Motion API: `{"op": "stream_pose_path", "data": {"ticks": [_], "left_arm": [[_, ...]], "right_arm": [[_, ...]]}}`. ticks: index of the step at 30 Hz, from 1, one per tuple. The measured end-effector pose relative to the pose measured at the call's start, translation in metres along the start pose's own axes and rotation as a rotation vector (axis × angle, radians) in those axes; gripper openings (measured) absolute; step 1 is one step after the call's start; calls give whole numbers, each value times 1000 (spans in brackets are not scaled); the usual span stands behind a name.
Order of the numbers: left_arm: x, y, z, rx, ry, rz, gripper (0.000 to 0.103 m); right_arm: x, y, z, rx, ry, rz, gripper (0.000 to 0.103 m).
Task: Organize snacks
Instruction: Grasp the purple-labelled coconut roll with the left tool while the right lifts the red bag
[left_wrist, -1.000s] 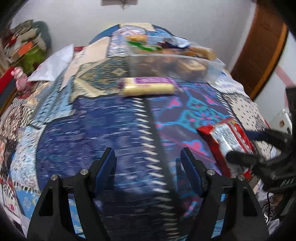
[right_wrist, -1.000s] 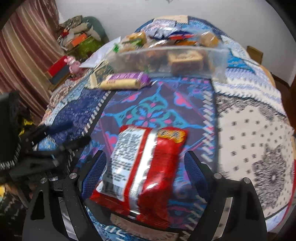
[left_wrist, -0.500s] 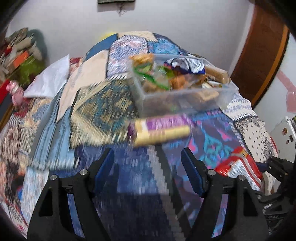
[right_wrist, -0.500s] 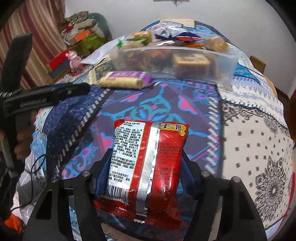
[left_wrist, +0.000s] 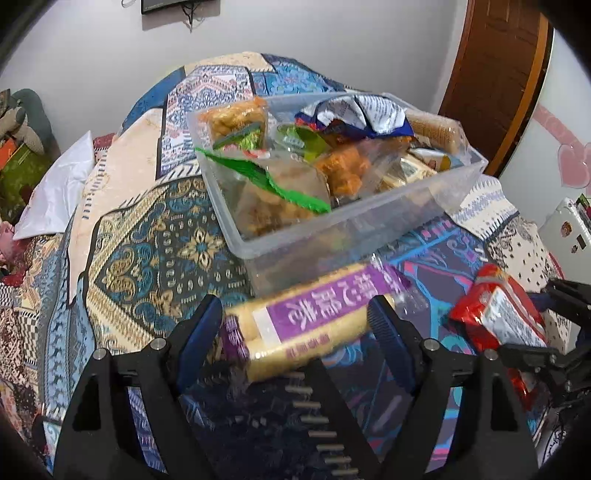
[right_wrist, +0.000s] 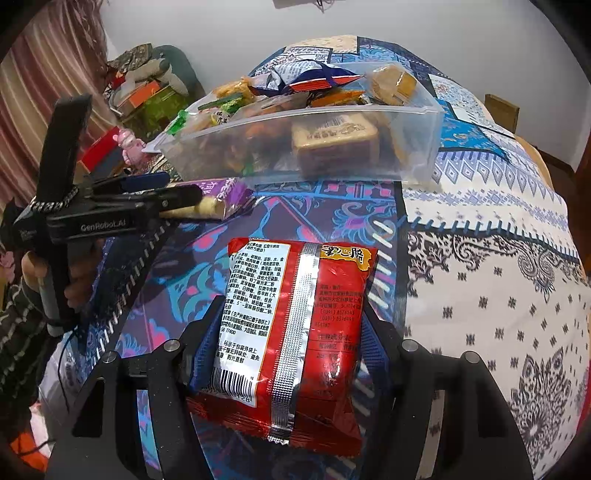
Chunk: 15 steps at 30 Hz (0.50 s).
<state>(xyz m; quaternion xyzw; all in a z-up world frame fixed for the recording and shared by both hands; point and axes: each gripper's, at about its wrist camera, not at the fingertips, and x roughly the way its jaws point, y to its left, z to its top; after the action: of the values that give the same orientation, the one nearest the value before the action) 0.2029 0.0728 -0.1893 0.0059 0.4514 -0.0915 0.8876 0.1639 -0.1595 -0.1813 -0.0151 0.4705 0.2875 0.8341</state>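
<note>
The right gripper (right_wrist: 286, 349) fingers clamp the red packet (right_wrist: 295, 332); the left gripper (left_wrist: 295, 325) fingers, just widening, straddle the purple biscuit roll (left_wrist: 314, 317) untouched.

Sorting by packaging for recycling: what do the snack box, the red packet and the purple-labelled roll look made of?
Snack box: clear, fairly stiff plastic; the contents show through its walls.
Red packet: glossy plastic film with a silvery, probably foil-lined, back seam that glints.
Purple-labelled roll: thin clear plastic wrap with a printed label; pale biscuits show through.
</note>
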Motion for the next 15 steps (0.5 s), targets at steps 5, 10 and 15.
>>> {"op": "stream_pose_path", "data": {"ticks": [5, 10, 15], "left_arm": [[-14, -21, -21, 48, 35, -57, 81], [-28, -40, -31, 59, 51, -114, 81], [-25, -45, -18, 73, 10, -40, 81]], "right_arm": [[0, -1, 2, 14, -9, 15, 63], [-5, -5, 2, 25, -15, 12, 63], [-18, -13, 6, 51, -54, 3, 63]]}}
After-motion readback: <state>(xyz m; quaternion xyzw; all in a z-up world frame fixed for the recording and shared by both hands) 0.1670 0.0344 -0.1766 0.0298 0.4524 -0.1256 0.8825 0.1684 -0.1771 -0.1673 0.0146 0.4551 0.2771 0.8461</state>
